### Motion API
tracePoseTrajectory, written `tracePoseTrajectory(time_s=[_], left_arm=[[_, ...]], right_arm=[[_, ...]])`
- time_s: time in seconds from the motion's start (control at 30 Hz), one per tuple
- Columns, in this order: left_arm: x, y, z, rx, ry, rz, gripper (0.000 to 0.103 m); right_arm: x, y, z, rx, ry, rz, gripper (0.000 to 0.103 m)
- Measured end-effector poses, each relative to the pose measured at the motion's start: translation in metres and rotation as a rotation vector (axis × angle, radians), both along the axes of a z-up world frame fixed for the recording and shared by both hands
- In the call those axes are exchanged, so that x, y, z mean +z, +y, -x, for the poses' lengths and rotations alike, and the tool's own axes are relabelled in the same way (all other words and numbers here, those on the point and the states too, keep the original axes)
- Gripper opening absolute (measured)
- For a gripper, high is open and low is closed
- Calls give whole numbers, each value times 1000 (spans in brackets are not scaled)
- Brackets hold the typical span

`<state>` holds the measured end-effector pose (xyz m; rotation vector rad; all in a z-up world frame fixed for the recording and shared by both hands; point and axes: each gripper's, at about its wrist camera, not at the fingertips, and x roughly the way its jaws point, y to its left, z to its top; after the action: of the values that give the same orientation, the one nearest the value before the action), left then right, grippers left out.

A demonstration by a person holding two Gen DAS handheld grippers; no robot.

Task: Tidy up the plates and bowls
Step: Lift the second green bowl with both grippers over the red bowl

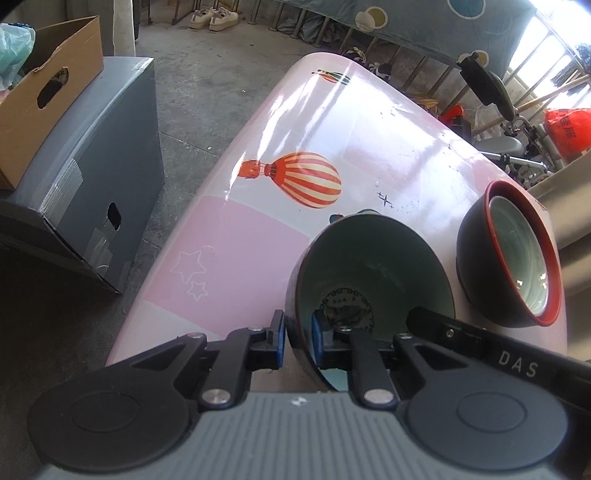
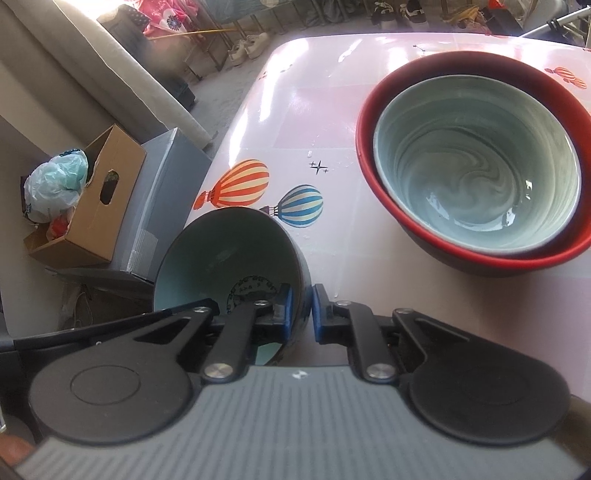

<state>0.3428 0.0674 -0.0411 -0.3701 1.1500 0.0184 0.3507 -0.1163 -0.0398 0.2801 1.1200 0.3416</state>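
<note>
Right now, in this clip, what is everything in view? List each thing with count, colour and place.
small bowl: 1, dark outside, pale teal inside with a dark printed mark at the bottom; held tilted at the near table edge, both tools on its rim
nested bowls: 2, a grey-green swirled bowl inside a dark bowl with a red rim; on the table, apart from the small bowl
table: 1, pink and white with balloon prints
cardboard box: 1, brown; on the grey box, beside the table
grey box: 1; on the floor
plastic bags: pale green and white; by the cardboard box
shoes: pale; on the floor far back
left tool: black, blue pads, shut on the rim
right tool: the same, shut on the rim
</note>
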Motion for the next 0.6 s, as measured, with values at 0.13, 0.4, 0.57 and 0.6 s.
tracePoseTrajectory(time_s=[0.13,0.4,0.57,0.6], left_arm=[[6,2,2,10,-4,7,16],[37,-4,-4,10,-30,12,16],[67,-24,-19,-17,-56,23,16],[73,-32,-23,-32,-64,19,16]], right_arm=[[3,-3,2,-2,-2,-7,9],[27,-14,3,-6,-29,-32,9],[56,-35,-3,-33,-68,-55,9],[62,-41,-4,-42,-78,-57,9]])
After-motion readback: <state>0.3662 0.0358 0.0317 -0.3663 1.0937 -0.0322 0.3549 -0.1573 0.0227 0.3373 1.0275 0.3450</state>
